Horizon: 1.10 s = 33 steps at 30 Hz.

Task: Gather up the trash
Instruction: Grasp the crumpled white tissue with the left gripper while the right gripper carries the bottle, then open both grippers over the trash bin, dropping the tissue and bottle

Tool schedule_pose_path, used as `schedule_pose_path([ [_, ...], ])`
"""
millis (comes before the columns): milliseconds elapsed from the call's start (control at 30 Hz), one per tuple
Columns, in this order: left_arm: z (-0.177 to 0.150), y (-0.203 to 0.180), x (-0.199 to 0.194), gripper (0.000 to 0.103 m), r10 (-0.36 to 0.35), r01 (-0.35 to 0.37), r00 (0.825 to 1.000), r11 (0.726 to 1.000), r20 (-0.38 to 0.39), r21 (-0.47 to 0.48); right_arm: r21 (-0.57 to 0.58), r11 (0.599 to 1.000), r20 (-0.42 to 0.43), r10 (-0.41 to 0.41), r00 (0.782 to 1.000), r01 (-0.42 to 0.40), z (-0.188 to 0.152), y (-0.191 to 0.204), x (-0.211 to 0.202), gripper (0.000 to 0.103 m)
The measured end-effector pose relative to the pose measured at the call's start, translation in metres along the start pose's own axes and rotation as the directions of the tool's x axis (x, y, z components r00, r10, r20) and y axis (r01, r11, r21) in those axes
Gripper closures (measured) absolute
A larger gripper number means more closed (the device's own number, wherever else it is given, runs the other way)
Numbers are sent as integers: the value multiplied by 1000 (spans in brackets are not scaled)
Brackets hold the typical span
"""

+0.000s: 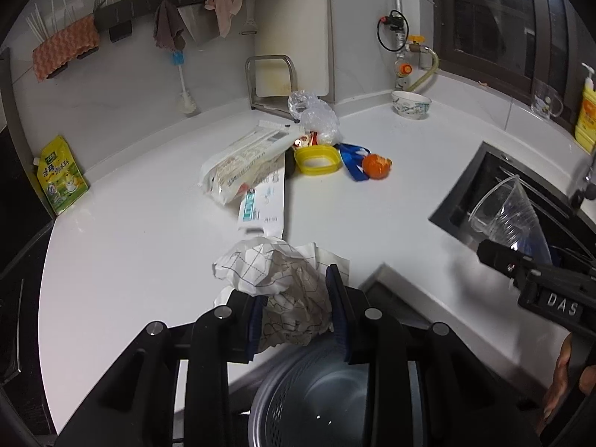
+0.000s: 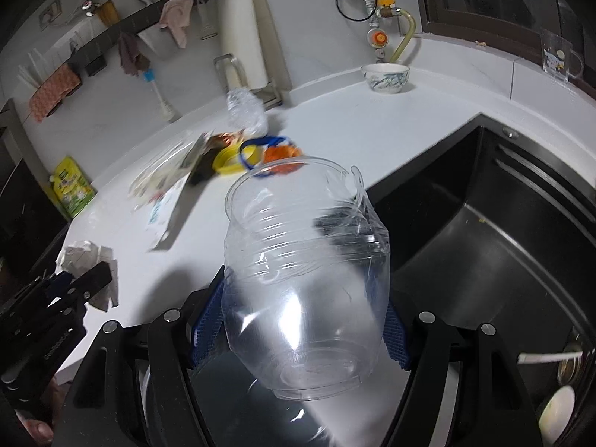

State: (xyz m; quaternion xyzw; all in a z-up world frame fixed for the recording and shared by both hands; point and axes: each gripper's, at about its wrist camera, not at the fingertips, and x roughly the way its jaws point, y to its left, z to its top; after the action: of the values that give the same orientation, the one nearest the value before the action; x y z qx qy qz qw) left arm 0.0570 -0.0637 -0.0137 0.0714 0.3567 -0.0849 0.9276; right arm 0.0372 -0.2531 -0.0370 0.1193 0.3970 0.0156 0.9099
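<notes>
My left gripper [image 1: 296, 309] is shut on a crumpled sheet of checked paper [image 1: 283, 283], held over the front edge of the white counter [image 1: 130, 246], above a round mesh bin [image 1: 316, 398]. My right gripper [image 2: 298, 324] is shut on a crushed clear plastic cup [image 2: 301, 279], held above the counter edge beside the black sink [image 2: 484, 242]. The cup also shows at the right of the left wrist view [image 1: 510, 216]. More trash lies mid-counter: a noodle packet [image 1: 246, 164], a flat white box [image 1: 264, 201], a yellow lid [image 1: 316, 158], a clear bag [image 1: 316, 111], an orange scrap [image 1: 376, 165] and a blue strap [image 1: 352, 158].
A patterned bowl [image 1: 411, 104] stands at the back corner. A green pouch [image 1: 61, 178] leans on the left wall. A cutting-board rack [image 1: 270, 82] stands behind the trash. A yellow bottle [image 1: 586, 111] and a glass mug [image 2: 558, 56] stand on the window sill.
</notes>
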Motion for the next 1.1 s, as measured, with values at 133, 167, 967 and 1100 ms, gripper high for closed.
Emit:
schedule_pose_path([
  [133, -24, 3, -15, 72, -17, 18, 1000, 1000, -16, 22, -12, 1000, -14, 11, 1000, -11, -29, 19, -14, 33],
  [167, -30, 4, -17, 72, -28, 28, 999, 999, -24, 27, -19, 1000, -16, 11, 1000, -11, -36, 24, -17, 33],
  [967, -116, 8, 10, 66, -86, 93, 976, 995, -202, 26, 1, 1000, -192, -21, 981, 21, -137, 33, 13, 33],
  [1100, -119, 11, 15, 64, -108, 111, 969, 994, -221, 1, 0, 1000, -196, -28, 980, 29, -140, 32, 18, 33],
])
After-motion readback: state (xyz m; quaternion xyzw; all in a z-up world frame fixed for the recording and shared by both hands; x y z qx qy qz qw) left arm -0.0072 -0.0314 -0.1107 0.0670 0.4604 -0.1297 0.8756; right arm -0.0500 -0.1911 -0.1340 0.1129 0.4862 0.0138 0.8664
